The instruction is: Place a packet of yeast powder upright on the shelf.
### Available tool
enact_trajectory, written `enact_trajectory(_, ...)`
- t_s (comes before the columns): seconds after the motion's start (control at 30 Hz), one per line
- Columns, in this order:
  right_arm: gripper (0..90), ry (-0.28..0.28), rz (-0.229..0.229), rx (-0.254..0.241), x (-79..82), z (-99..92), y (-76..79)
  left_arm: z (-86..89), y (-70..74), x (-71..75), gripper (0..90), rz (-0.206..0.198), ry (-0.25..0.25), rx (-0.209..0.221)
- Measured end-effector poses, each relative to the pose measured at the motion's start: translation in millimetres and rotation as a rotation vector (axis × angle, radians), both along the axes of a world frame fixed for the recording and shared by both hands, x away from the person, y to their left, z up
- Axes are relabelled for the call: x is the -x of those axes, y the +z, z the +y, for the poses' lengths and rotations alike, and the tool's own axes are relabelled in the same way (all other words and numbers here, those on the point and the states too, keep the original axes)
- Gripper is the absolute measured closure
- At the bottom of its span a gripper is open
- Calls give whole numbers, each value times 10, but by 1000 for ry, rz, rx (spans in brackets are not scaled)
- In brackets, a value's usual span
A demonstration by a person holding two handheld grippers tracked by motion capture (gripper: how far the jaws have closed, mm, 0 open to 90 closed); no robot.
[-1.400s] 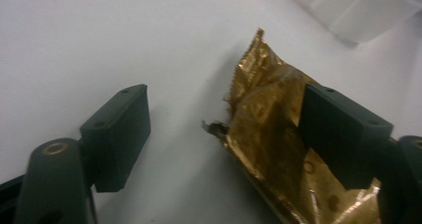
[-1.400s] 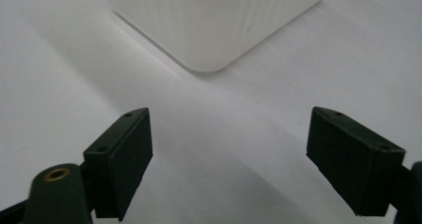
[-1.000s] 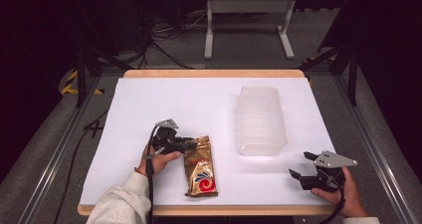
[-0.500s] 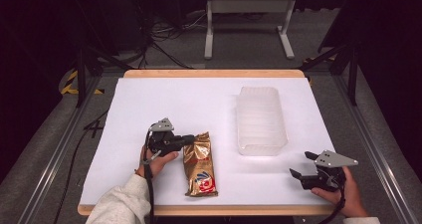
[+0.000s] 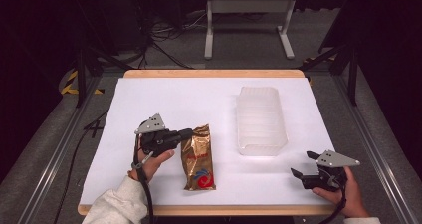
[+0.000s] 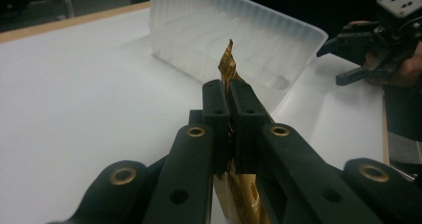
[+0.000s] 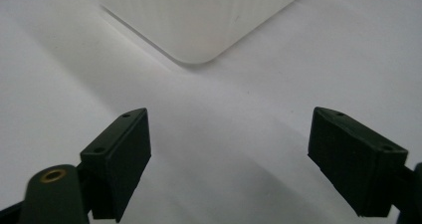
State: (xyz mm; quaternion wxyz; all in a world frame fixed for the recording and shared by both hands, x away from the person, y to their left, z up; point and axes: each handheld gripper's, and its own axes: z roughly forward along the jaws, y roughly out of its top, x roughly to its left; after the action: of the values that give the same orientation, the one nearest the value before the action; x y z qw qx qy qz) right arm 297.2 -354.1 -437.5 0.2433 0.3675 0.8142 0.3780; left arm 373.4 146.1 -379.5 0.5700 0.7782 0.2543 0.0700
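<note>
Pinching the gold packet [image 5: 198, 158], left gripper [image 5: 185, 134]; right gripper [image 5: 304, 165] jaws spread; label unreadable.

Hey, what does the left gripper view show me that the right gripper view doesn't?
Left gripper view: the left gripper with jaws shut on the edge of the gold snack bag, and farther off the right gripper in the person's hand. Right gripper view: the right gripper's own jaws, spread wide with bare table between them. Both share the translucent plastic container and the white table.
</note>
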Motion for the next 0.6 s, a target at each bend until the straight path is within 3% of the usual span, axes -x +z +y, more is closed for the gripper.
enact_trajectory(0.33, 178, -15, 0, -12, 8, -17, 14, -23, 180, 161, 874, -50, -40, 27)
enact_trajectory(0.6, 180, -14, -6, -19, 17, -29, 25, -65, 260, 175, 875, -74, -27, 34)
